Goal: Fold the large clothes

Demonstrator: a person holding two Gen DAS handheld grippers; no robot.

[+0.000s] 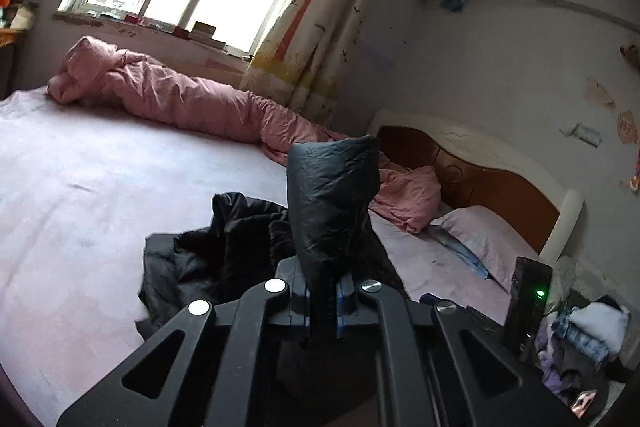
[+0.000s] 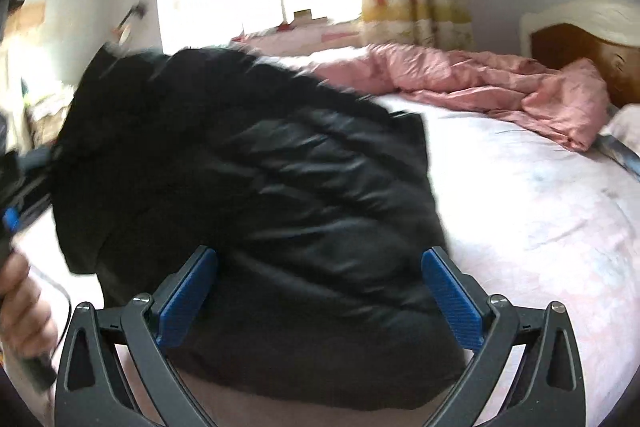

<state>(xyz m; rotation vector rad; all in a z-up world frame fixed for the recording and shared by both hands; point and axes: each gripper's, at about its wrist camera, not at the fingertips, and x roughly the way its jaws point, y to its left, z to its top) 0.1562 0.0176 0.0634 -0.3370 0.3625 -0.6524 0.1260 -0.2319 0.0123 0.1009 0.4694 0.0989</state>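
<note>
Glossy quilted black jacket (image 2: 248, 187) heaped on pale pink bed sheet (image 1: 80, 187), left gripper (image 1: 325, 301) clamped on upstanding sleeve fold (crinkled, tube-shaped), right gripper (image 2: 318, 287) blue ribbed pads spread wide, straddling jacket hem.

Black jacket (image 2: 248, 163): quilted cloth with a slight sheen. Pink duvet (image 1: 180, 99): matt, creased fabric; headboard (image 1: 480, 179): glossy brown wood. Right gripper (image 2: 320, 291): ribbed blue plastic pads (image 2: 452, 291).
</note>
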